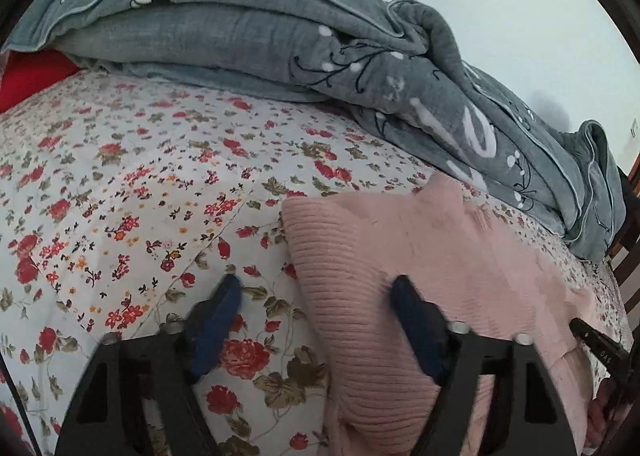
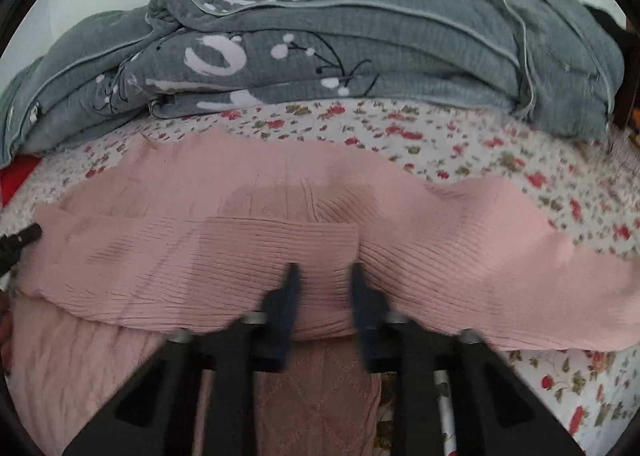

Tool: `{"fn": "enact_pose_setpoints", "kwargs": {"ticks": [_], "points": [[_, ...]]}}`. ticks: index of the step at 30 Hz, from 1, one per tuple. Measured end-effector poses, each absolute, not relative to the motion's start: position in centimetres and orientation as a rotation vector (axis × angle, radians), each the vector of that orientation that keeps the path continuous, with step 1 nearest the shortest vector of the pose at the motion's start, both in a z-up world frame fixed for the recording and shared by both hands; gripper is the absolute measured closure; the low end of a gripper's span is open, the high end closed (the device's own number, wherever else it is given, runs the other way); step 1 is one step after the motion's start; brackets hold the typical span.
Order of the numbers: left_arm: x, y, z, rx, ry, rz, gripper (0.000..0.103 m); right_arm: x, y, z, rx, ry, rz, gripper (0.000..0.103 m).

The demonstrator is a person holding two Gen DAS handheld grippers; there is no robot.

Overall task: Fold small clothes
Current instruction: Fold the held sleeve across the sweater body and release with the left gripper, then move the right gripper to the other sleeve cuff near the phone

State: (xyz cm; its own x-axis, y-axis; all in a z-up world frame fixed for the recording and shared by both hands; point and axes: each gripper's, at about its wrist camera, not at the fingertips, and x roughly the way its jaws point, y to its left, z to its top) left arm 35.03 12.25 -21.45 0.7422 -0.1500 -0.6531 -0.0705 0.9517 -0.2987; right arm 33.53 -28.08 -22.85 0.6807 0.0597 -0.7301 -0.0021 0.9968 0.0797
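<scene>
A pale pink ribbed knit garment (image 1: 400, 240) lies spread on the floral bed sheet (image 1: 140, 195). My left gripper (image 1: 316, 282) is open and straddles the garment's left edge: one blue finger hangs over the sheet, the other over the knit. In the right wrist view the garment (image 2: 200, 256) stretches across the frame with a folded layer on top. My right gripper (image 2: 324, 268) is at its near edge with a ridge of the knit pinched between its fingers. The picture there is blurred. The left gripper's tip (image 2: 20, 240) shows at the far left edge.
A bulky grey quilt (image 1: 240, 27) with white and black prints is heaped along the far side of the bed (image 2: 360, 55). Something red (image 1: 28, 75) lies under its left end. A darker pink diamond-knit piece (image 2: 316, 396) lies beneath the right gripper. A wooden frame (image 1: 628, 264) borders the bed's right.
</scene>
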Motion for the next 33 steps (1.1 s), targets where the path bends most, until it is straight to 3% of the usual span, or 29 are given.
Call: {"fn": "enact_pose_setpoints", "kwargs": {"ticks": [2,7,14,15,17,22,24,26,31,33], "points": [[34.9,12.0,-21.3,-0.316,0.716,-0.108,0.092,33.0,-28.9,-22.5,0.123,0.784,0.072,0.099],[33.8,12.6,-20.5,-0.358,0.644,-0.162,0.092,31.0,-30.7,-21.0,0.201,0.652,0.111,0.099],[33.1,12.5,-20.1,-0.344,0.619,-0.085,0.085,31.9,-30.7,-21.4,0.204,0.692,0.065,0.100],[32.9,12.5,-20.0,-0.340,0.608,-0.080,0.082,32.1,-30.8,-21.6,0.210,0.708,0.060,0.099],[32.3,12.5,-19.5,-0.332,0.575,-0.091,0.061,32.3,-31.0,-22.0,0.219,0.736,0.056,0.099],[32.0,11.9,-19.2,-0.330,0.556,-0.194,0.059,32.8,-31.0,-22.7,0.226,0.796,0.065,0.096],[32.6,11.0,-19.6,-0.294,0.606,-0.200,0.059,32.6,-31.2,-22.6,0.238,0.795,0.073,0.086],[33.2,10.1,-20.0,-0.246,0.654,-0.168,0.059,32.3,-31.5,-22.4,0.249,0.811,0.070,0.067],[33.8,9.4,-20.8,-0.211,0.726,-0.146,0.058,28.8,-33.4,-20.5,0.204,0.726,-0.047,0.045],[33.5,9.5,-20.7,-0.214,0.723,-0.152,0.055,26.9,-35.2,-19.7,0.181,0.681,-0.109,0.042]]}}
